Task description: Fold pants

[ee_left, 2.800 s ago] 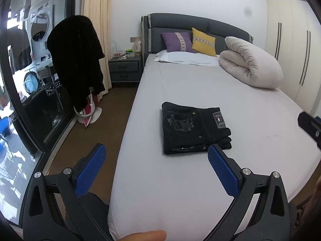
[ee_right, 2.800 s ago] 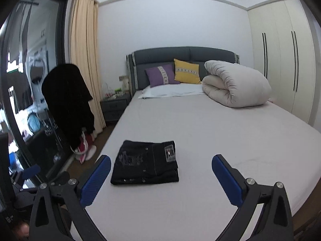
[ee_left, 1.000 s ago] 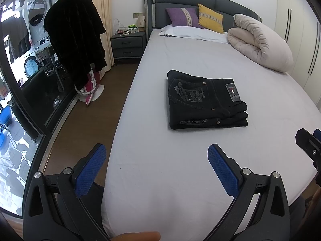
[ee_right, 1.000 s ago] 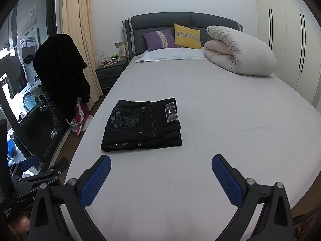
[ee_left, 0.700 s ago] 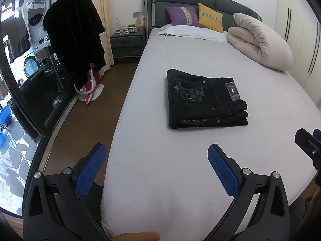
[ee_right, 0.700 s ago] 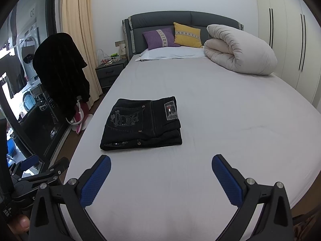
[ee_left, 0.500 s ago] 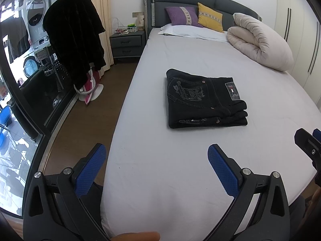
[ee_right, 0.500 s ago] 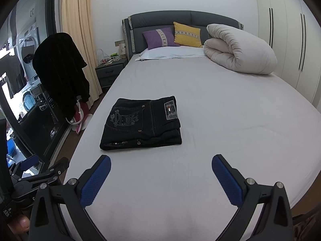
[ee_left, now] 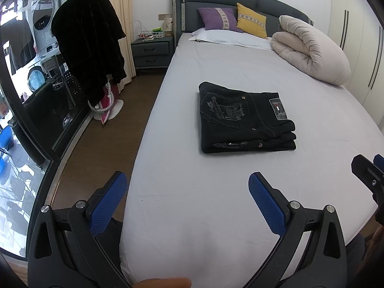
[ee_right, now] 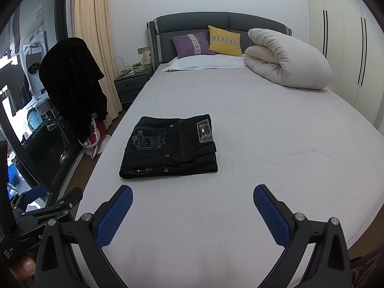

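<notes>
Black jeans point(ee_left: 244, 117) lie folded into a neat rectangle on the white bed sheet point(ee_left: 216, 192), with the back pocket and label patch up. They also show in the right wrist view point(ee_right: 170, 146). My left gripper point(ee_left: 188, 192) is open and empty, held back above the foot of the bed, well short of the jeans. My right gripper point(ee_right: 193, 205) is open and empty, also back from the jeans. The right gripper's edge shows in the left wrist view point(ee_left: 367, 170), and the left gripper shows in the right wrist view point(ee_right: 48, 206).
A rolled beige duvet point(ee_right: 285, 58) lies at the bed's far right. Purple point(ee_right: 192, 43) and yellow point(ee_right: 224, 40) cushions lean on the headboard. A black coat point(ee_left: 88, 48) hangs on a stand left of the bed, near a nightstand point(ee_left: 151, 52). Wardrobe doors point(ee_right: 340, 43) stand at the right.
Both grippers tilted down and drew slightly nearer since 2.8 s ago, so the jeans sit higher and larger in view. Over the last second almost nothing moved.
</notes>
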`<state>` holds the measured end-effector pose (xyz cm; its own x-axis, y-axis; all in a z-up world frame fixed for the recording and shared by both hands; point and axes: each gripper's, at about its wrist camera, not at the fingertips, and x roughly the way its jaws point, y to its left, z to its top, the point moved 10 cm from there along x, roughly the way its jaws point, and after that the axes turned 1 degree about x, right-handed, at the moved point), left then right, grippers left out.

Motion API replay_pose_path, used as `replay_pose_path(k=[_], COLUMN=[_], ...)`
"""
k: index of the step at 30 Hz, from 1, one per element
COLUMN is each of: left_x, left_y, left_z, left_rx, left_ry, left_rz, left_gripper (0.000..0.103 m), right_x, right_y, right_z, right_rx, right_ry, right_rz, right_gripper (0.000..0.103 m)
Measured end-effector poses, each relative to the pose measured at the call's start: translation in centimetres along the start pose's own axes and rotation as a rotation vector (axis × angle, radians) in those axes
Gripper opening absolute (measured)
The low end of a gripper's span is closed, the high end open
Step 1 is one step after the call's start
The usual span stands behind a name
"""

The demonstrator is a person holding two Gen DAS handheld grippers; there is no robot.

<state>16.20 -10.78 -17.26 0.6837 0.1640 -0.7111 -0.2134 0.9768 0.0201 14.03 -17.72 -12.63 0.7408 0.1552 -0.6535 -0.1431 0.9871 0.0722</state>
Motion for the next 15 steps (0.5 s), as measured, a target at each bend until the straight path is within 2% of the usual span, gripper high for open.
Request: replay_pose_path(k=[15], left_x=[0.56], left_y=[-0.19], left_z=[-0.27], left_rx=[-0.006], left_ry=[0.017], left_rz=[-0.002], left_gripper=[0.103], right_x=[0.50], right_y=[-0.06], right_z=[-0.32], right_rx=[0.000], right_ry=[0.007], right_rz=[0.005], right_gripper=[0.103])
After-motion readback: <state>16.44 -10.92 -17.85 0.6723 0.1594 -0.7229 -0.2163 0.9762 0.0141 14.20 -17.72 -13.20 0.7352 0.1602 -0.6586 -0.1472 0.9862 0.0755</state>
